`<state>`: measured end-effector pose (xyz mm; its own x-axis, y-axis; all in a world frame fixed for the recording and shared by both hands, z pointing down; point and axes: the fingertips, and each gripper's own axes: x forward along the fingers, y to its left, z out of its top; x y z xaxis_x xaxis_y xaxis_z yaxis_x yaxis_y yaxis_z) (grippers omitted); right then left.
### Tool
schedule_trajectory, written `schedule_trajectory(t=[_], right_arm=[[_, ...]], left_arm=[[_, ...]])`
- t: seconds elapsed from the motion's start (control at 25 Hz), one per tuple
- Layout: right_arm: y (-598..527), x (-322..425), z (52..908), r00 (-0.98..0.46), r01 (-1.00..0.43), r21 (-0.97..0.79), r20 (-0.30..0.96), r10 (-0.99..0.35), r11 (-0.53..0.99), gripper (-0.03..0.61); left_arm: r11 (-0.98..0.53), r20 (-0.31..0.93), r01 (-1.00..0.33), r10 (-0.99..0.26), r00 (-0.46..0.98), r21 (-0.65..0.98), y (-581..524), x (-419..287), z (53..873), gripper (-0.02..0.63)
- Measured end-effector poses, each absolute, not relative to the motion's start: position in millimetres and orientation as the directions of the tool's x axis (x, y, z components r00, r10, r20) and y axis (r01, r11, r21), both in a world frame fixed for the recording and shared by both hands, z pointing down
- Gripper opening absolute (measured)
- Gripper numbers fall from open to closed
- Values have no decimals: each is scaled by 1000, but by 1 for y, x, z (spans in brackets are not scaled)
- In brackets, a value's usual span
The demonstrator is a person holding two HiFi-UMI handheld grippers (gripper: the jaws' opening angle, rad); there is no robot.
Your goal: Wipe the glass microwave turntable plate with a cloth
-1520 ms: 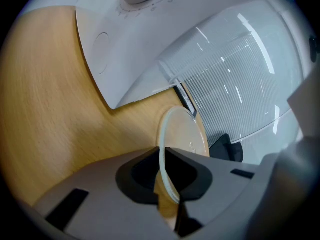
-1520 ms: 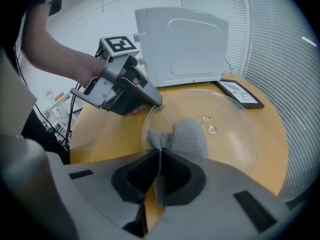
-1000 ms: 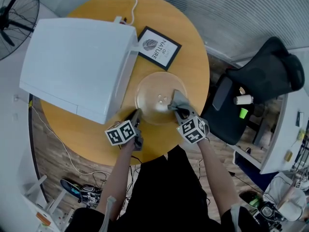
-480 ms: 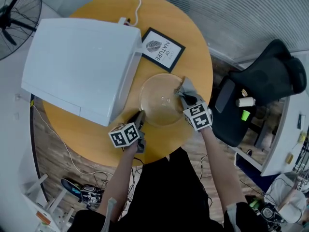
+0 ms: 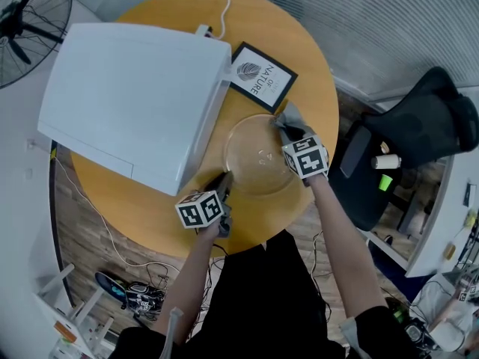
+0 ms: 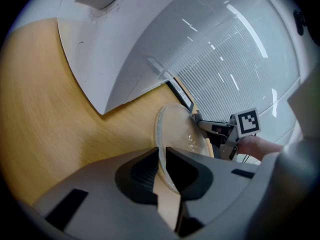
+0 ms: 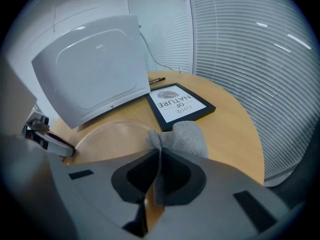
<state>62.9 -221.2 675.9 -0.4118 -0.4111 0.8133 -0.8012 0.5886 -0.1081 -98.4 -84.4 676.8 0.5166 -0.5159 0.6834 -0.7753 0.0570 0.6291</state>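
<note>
The clear glass turntable plate (image 5: pixel 254 163) lies flat on the round wooden table (image 5: pixel 150 208), just right of the microwave. My left gripper (image 5: pixel 227 178) is shut on the plate's near-left rim; in the left gripper view the rim (image 6: pixel 165 129) runs between the two dark jaws of the left gripper (image 6: pixel 161 156). My right gripper (image 5: pixel 292 129) is shut on a folded grey cloth (image 5: pixel 288 117), which rests on the plate's far-right edge. The right gripper view shows the cloth (image 7: pixel 185 136) bunched out ahead of the right gripper (image 7: pixel 159 159), partly over the plate (image 7: pixel 110 139).
A white microwave (image 5: pixel 127 103) fills the table's left half, close to the plate. A black-framed print (image 5: pixel 263 78) lies just beyond the cloth. A white cable (image 5: pixel 223 2) runs off the far edge. A black office chair (image 5: pixel 419 126) stands right of the table, a fan (image 5: pixel 30 13) far left.
My right gripper has slid the cloth along the plate's right side, from the near part to the far rim by the framed print. The left gripper keeps its hold on the rim.
</note>
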Motion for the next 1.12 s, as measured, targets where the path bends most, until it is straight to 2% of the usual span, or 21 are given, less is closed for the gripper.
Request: schedule_trajectory(t=[0.28, 0.64, 1.12], right_arm=[[-233, 28, 673, -444, -802, -155, 800, -403, 576, 25], [-194, -48, 671, -561, -683, -211, 765, -316, 700, 26], [-110, -89, 669, -667, -490, -352, 741, -83, 798, 26]], left_arm=[[58, 684, -774, -514, 518, 630, -84, -99, 676, 38], [59, 684, -775, -515, 516, 629, -83, -98, 676, 38], [66, 686, -776, -518, 511, 628, -84, -100, 677, 37]])
